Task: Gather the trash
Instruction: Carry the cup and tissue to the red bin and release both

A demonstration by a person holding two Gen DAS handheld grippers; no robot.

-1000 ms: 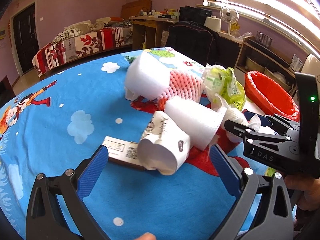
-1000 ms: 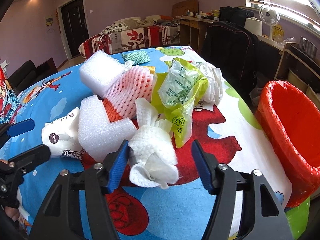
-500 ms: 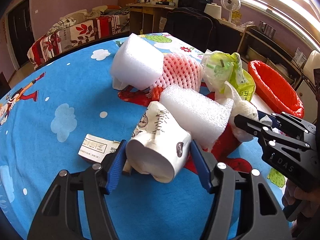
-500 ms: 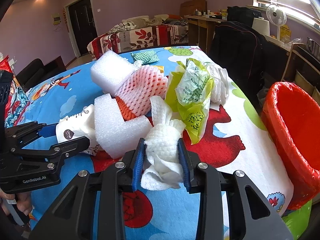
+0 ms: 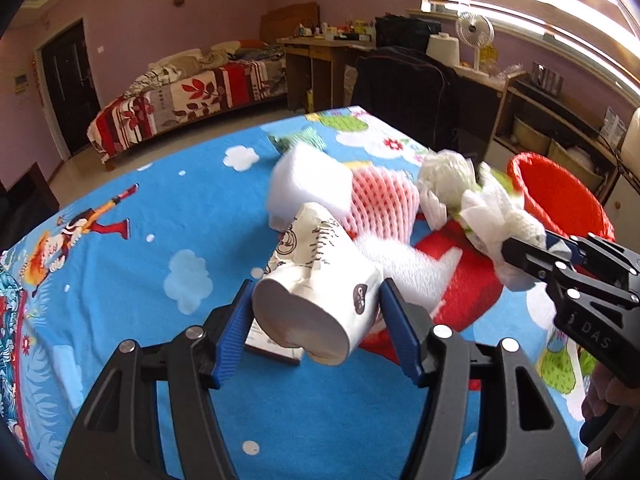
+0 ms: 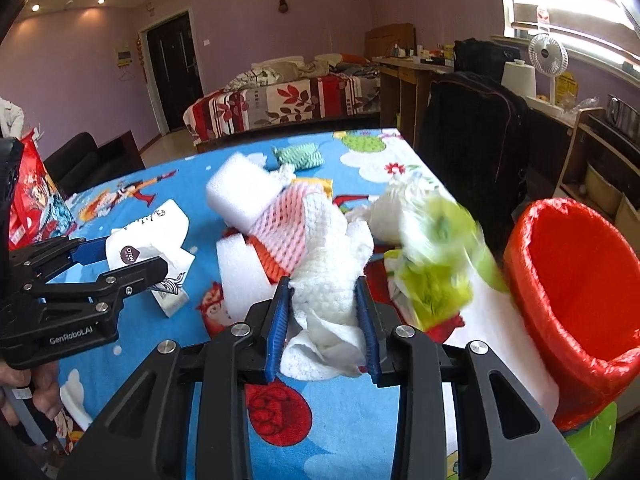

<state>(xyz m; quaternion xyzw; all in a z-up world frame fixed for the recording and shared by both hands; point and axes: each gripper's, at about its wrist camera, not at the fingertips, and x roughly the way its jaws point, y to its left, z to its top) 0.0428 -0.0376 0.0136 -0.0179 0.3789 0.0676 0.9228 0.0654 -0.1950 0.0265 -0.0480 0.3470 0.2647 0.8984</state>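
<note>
Left gripper: our left gripper (image 5: 316, 316) is clamped on the white paper pack (image 5: 316, 280), its blue pads pressed against both sides; its jaws have just been closing, with the pack between them.
Paper pack: it sits off the blue cartoon tablecloth (image 5: 132, 280), tilted, its flat end toward the camera, above a small printed box (image 5: 272, 346) lying on the cloth.
Right gripper: our right gripper (image 6: 324, 312) is clamped on the crumpled white tissue wad (image 6: 328, 292); its jaws have just been closing too, with the wad between them.
Tissue wad: it bulges above and below the pads, clear of the cloth.
Green plastic bag (image 6: 436, 264): blurred, just right of the tissue wad; whether it hangs from the wad we cannot tell.
Foam pieces: a white foam block (image 6: 244, 192) rests against the pink foam net (image 6: 288, 224), with an L-shaped white foam piece (image 6: 240, 276) in front of them on the cloth.
Bin: the red-lined trash bin (image 6: 576, 280) stands just off the table's right edge, near the right gripper.
Far end: a green patterned packet (image 6: 300, 156) lies well apart from the pile.
</note>
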